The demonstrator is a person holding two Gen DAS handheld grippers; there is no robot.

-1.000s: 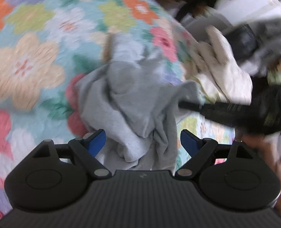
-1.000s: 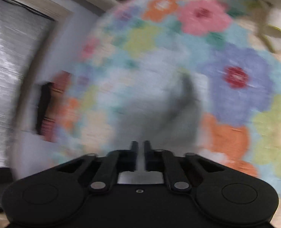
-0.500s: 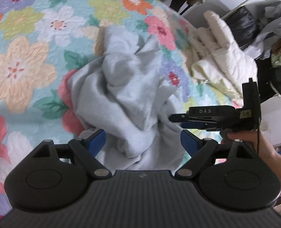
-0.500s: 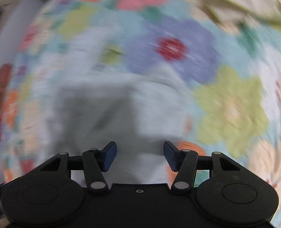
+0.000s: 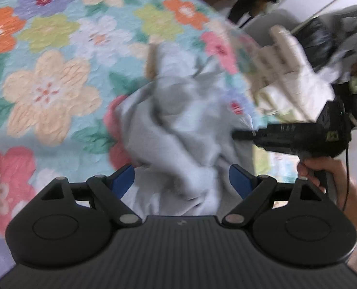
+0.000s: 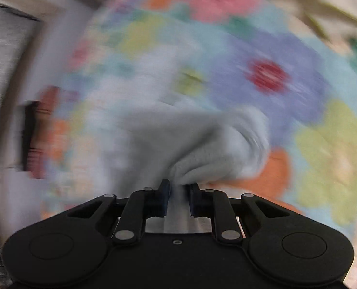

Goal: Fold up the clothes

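Note:
A crumpled light grey garment (image 5: 178, 130) lies bunched on the floral quilt (image 5: 48, 72). My left gripper (image 5: 182, 180) is open, its blue pads on either side of the garment's near edge. My right gripper (image 6: 179, 192) is shut on a fold of the grey garment (image 6: 202, 149). In the left wrist view the right gripper (image 5: 243, 134) reaches in from the right, its tips at the garment's right side. The right wrist view is blurred.
A cream padded garment (image 5: 289, 72) lies at the quilt's right edge. Dark and grey clothes (image 5: 335, 38) are piled beyond it. A hand (image 5: 323, 173) holds the right gripper's handle.
My right gripper was open half a second ago and has shut on a fold of the grey garment. The left gripper has stayed open over the garment's near edge.

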